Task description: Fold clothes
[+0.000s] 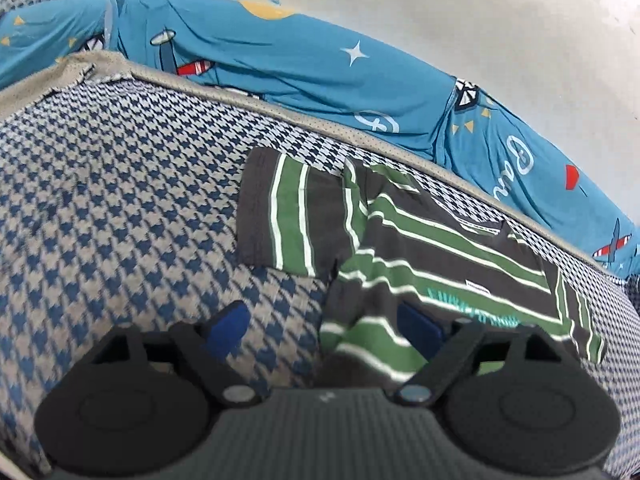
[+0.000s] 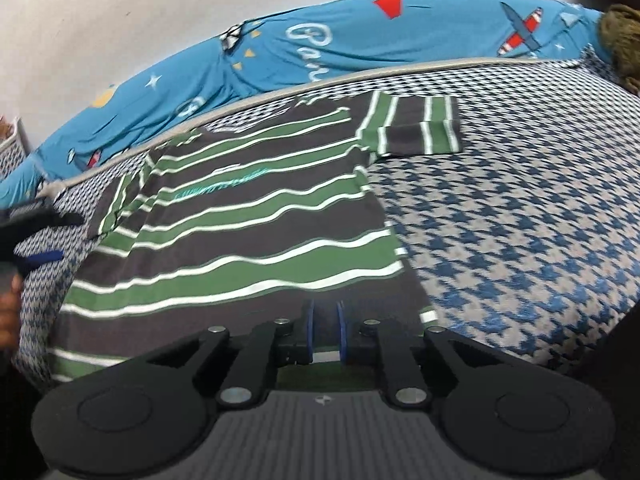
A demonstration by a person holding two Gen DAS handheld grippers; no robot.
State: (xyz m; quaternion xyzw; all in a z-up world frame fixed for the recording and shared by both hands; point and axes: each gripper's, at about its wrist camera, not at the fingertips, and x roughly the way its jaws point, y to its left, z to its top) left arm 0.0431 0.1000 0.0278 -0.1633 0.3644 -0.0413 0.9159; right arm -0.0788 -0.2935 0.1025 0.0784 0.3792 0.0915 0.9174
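Shirt (image 2: 240, 216), one of it, striped, lies flat on the bed (image 2: 520, 220) beside one blue sheet (image 2: 360, 40). Left tool (image 1: 324, 326) gapes wide over its edge, gripping nothing. Right tool (image 2: 325, 320) sits at the hem, fingers narrowly apart.

The left gripper (image 1: 324, 326) is pointing downward with its blue pads spread wide apart, nothing pressed between them. The right gripper (image 2: 325, 330) is angling down too, its pads (image 2: 310, 330) standing close together with a narrow gap showing.
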